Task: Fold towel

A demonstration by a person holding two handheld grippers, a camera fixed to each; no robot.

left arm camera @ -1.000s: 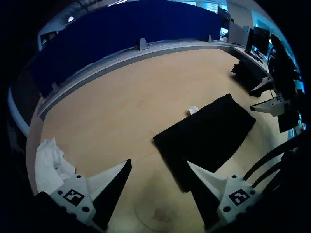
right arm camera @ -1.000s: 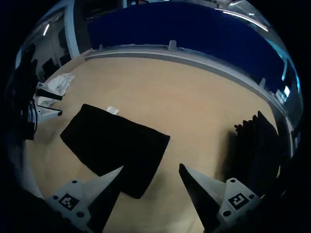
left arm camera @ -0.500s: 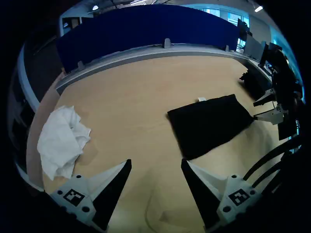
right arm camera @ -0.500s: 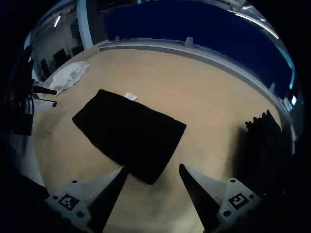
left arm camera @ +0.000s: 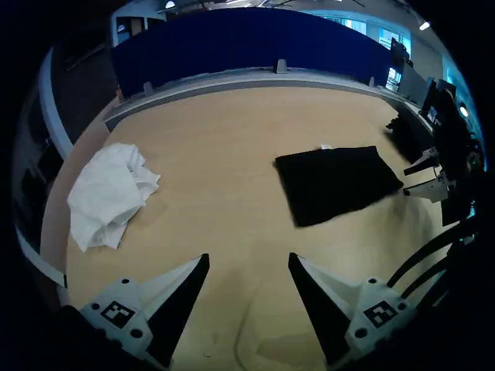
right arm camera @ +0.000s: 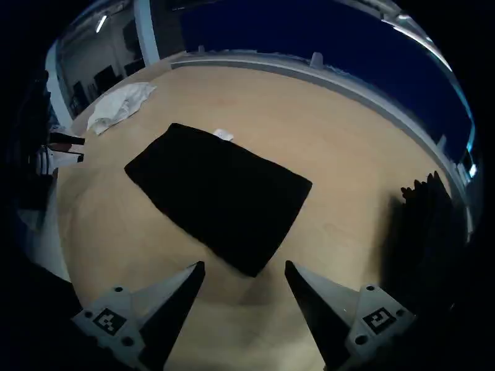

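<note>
Black towel (left arm camera: 337, 182) (right arm camera: 219, 195) flat on tabletop (left arm camera: 216, 154), mid-depth, toward right end. Long axis roughly parallel to tabletop's far edge along blue partition (left arm camera: 247, 43). White tag (right arm camera: 223, 134) on long side facing far edge.

Left gripper (left arm camera: 247, 256): fingers spread, grasping nothing, over near edge. Right gripper (right arm camera: 243, 264): likewise released, near towel's near corner, apart from it.

Left gripper view: crumpled white cloth (left arm camera: 108, 195) near left end, chair back (left arm camera: 433, 260). Right gripper view: dark stack (right arm camera: 427, 229) near right end.

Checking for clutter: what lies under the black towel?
The black towel lies flat on the table; a white tag shows at its far edge. Anything beneath is covered.
</note>
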